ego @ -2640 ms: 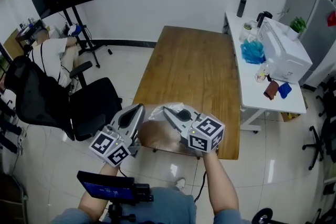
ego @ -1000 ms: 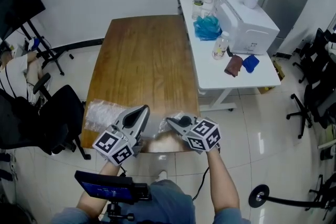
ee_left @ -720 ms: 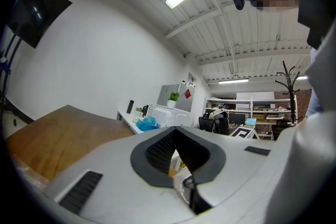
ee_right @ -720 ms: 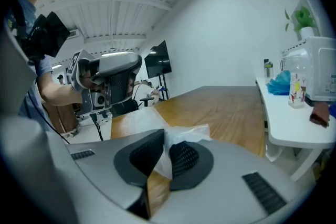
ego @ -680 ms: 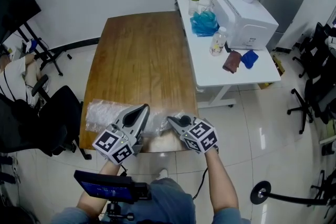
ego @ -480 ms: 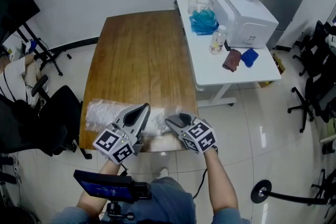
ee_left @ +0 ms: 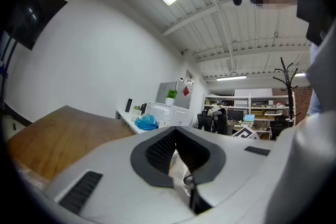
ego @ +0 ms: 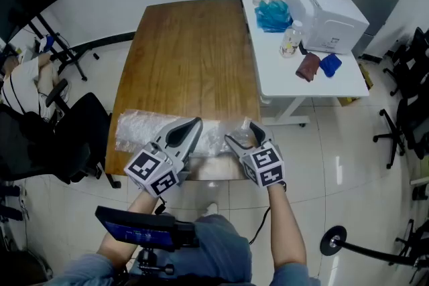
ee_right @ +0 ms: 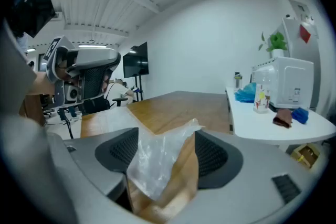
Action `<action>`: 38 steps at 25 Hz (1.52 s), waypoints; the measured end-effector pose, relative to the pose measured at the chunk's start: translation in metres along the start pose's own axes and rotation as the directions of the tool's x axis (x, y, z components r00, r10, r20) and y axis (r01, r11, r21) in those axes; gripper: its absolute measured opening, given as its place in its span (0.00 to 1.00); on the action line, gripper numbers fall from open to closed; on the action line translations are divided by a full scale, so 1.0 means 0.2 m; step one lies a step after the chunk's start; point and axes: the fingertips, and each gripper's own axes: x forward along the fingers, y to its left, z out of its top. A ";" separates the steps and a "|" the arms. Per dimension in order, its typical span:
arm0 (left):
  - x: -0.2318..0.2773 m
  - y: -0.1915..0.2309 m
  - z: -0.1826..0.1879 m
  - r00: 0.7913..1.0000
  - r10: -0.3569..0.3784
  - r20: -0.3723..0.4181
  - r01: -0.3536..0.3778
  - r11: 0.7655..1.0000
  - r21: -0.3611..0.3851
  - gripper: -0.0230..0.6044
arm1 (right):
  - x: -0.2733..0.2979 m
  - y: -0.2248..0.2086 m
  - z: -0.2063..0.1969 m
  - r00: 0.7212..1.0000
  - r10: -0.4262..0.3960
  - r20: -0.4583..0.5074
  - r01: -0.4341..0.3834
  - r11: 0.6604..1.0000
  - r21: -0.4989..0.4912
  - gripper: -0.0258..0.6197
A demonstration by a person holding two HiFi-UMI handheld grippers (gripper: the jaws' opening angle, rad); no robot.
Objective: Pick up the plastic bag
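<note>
Right gripper (ego: 244, 135) (ee_right: 165, 155): jaws released, stand wide apart, have just been opening. A crumpled corner of the plastic bag (ee_right: 157, 157) stands up between them; the pads do not press on it.

Left gripper (ego: 190, 129) (ee_left: 176, 152): jaws clenched, pads meeting in a narrow V. A pale sliver is pinched low between them, probably a fold of the bag, but that view is too cramped to be sure.

Plastic bag (ego: 144, 132): clear, thin, wrinkled film with whitish glints, wood showing through. It lies flat in a long strip along the near edge of the wooden tabletop (ego: 191, 57), from the near left corner almost to the near right corner. Right end is bunched and lifted at the right jaws.

Pose: both grippers sit side by side over the near edge, jaws pointing away from the person toward the far edge. Left one points about level, right one tips slightly down toward the tabletop. Marker cubes face up, forearms reach in from below the near edge.
</note>
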 end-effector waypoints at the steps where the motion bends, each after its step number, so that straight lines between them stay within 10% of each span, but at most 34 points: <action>1: -0.01 0.00 -0.01 1.000 0.001 -0.004 -0.001 1.000 0.000 0.04 | -0.01 -0.02 0.01 1.000 -0.027 0.011 0.027 1.000 0.006 0.59; 21: -0.12 0.13 -0.25 0.986 0.082 -0.148 -0.078 0.996 0.032 0.04 | -0.06 0.00 -0.03 0.996 -0.089 0.013 0.089 0.995 -0.041 0.59; 33: -0.45 0.65 -0.45 0.889 0.329 -0.318 -0.317 0.944 0.090 0.04 | 0.04 0.06 -0.23 0.990 -0.103 -0.094 0.104 0.995 0.006 0.21; 38: -0.62 0.87 -0.55 0.807 0.402 -0.433 -0.385 0.913 0.131 0.04 | 0.07 0.03 -0.32 0.977 -0.129 -0.170 0.137 0.990 0.036 0.08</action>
